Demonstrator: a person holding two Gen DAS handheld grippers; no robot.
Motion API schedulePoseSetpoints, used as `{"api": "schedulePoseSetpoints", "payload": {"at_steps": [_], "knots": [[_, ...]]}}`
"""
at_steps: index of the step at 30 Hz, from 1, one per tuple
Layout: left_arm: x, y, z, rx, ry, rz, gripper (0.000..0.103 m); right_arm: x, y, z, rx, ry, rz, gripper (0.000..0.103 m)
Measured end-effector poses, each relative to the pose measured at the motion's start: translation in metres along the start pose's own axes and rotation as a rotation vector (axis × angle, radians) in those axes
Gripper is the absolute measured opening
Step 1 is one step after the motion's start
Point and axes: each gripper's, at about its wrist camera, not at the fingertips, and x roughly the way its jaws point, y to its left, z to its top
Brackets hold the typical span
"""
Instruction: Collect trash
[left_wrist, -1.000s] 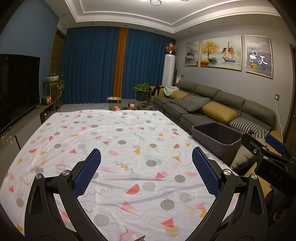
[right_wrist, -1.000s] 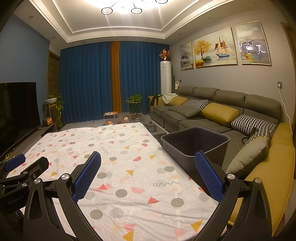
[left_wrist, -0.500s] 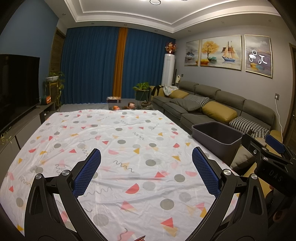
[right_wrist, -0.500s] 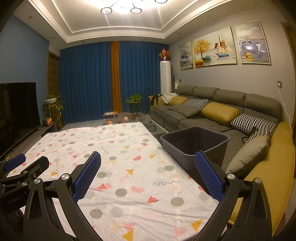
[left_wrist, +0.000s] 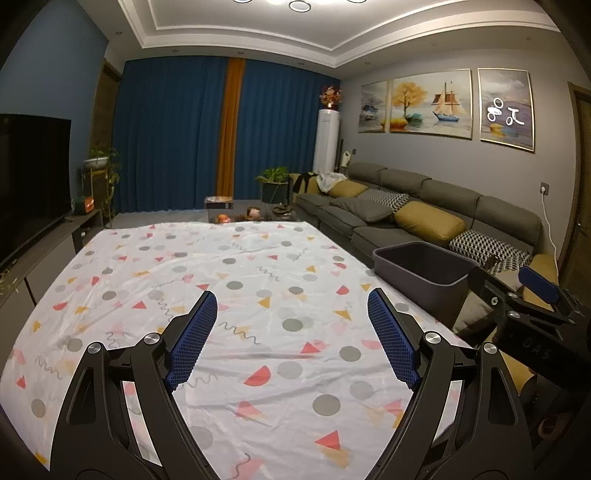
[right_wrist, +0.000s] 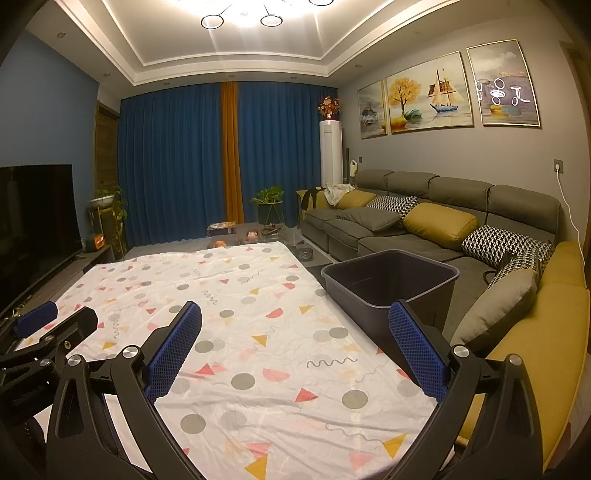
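My left tool (left_wrist: 288, 317) is closing on nothing above the patterned bench (left_wrist: 258, 280); right tool (right_wrist: 295, 325) gapes wide, empty; grey bin (right_wrist: 391, 280) sits at the bench's right edge.

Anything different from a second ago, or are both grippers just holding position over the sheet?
Only the left gripper changed: its jaws are closing a little, with nothing between them. The right gripper stays open and empty. The patterned sheet and the dark bin beside it sit as before.
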Motion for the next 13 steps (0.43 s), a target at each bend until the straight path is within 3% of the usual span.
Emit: {"api": "schedulePoseSetpoints", "payload": {"at_steps": [5,9,13], "knots": [[-0.0018,-0.0008,0.001,0.01,-0.003,-0.002,0.084,-0.0003,-0.0003,-0.001,0.002,0.0,0.001,0.098],[-0.0015,-0.0005,0.0018,0.005,-0.004,0.027,0.096,-0.0008,0.0004,-0.0019,0.001,-0.003,0.001,0.098],[-0.0035,-0.0003,0.0028,-0.002,-0.006,0.017,0.096,-0.001,-0.0007,-0.0019,0.01,-0.007,-0.002,0.098]]}}
